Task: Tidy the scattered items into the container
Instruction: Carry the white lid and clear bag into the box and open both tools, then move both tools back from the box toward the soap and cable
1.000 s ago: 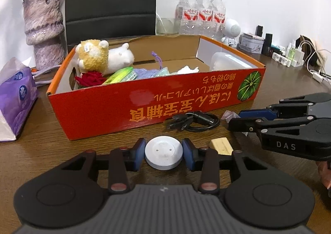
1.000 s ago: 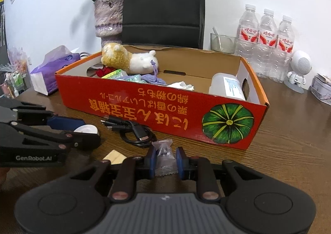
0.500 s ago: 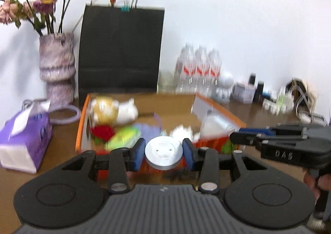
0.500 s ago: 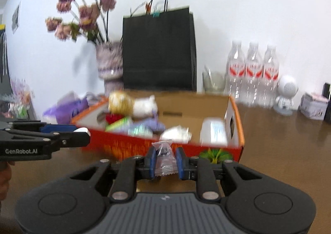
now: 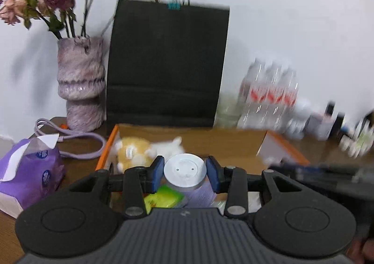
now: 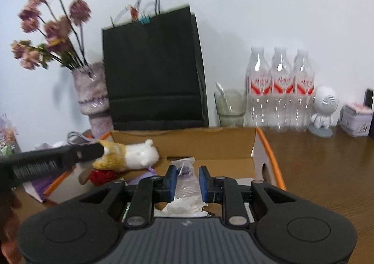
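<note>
Left gripper (image 5: 184, 174): jaws part-closed, blue pads pressed on either side of a white round disc (image 5: 185, 172), pointing forward and somewhat downward. Its black body shows in the right wrist view as a blurred bar entering from the left edge.

Right gripper (image 6: 186, 181): jaws narrow, pads clamped on a small clear plastic packet (image 6: 185, 177), tilted likewise. In the left wrist view it is a dark blur at the right edge.

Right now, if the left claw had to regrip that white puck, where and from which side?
Same as it sits: pads on the round rim of the puck, opposite sides across its width, coming in level from the near side. It is a flat disc, so only the edge gives the left claw parallel faces.
</note>
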Tool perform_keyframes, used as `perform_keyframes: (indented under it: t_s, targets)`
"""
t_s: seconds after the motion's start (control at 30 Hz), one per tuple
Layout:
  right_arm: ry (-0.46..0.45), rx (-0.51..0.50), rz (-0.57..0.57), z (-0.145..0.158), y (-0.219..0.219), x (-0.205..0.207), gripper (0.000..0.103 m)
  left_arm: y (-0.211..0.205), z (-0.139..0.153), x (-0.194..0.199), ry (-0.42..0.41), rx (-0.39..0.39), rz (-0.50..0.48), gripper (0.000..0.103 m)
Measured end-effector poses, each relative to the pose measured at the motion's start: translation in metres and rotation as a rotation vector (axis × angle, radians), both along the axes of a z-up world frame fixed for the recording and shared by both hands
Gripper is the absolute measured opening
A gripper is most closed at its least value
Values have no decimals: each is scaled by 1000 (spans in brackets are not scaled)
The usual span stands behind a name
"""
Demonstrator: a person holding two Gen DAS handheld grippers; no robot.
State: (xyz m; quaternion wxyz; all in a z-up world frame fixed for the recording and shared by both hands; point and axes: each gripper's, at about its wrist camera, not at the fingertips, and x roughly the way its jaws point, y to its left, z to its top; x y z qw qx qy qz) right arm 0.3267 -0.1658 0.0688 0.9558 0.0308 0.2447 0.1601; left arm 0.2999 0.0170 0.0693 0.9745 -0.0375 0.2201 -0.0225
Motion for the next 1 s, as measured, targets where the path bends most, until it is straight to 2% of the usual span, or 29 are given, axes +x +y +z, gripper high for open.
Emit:
perform_keyframes:
  t_s: [0.07, 0.2, 0.23, 0.27, 0.3, 0.33, 0.37, 0.4, 0.5, 0.57, 1.0]
  targets:
    - [20, -25, -9, -7, 6, 8, 19, 0, -7, 5, 30, -10, -15, 40]
    - [35, -42, 3, -14, 10, 11, 20, -1, -11, 4, 36, 1, -11, 41]
    - [36, -42, 2, -15, 9, 11, 20, 0, -11, 3, 38, -2, -1, 46]
    - [38, -40, 1, -15, 8, 11, 22, 1, -11, 2, 38, -6, 12, 68]
    - [43, -36, 1, -15, 7, 11, 31, 2, -10, 1, 35, -14, 26, 81]
    - [52, -29, 3, -15, 5, 13, 44, 5, -9, -1, 25, -24, 44, 88]
    - [59, -24, -2, -15, 3, 13, 67, 8, -7, -1, 21, -28, 53, 95]
    - [58, -27, -26, -14, 1, 13, 81, 10, -5, -1, 22, -32, 56, 102]
    - [57, -16, -55, -11, -6, 15, 98, 13, -2, -1, 19, -43, 63, 103]
    - [69, -8, -62, -10, -9, 15, 103, 13, -2, -1, 26, -45, 60, 103]
    - [65, -28, -86, -11, -9, 15, 103, 10, -4, 1, 42, -31, 57, 103]
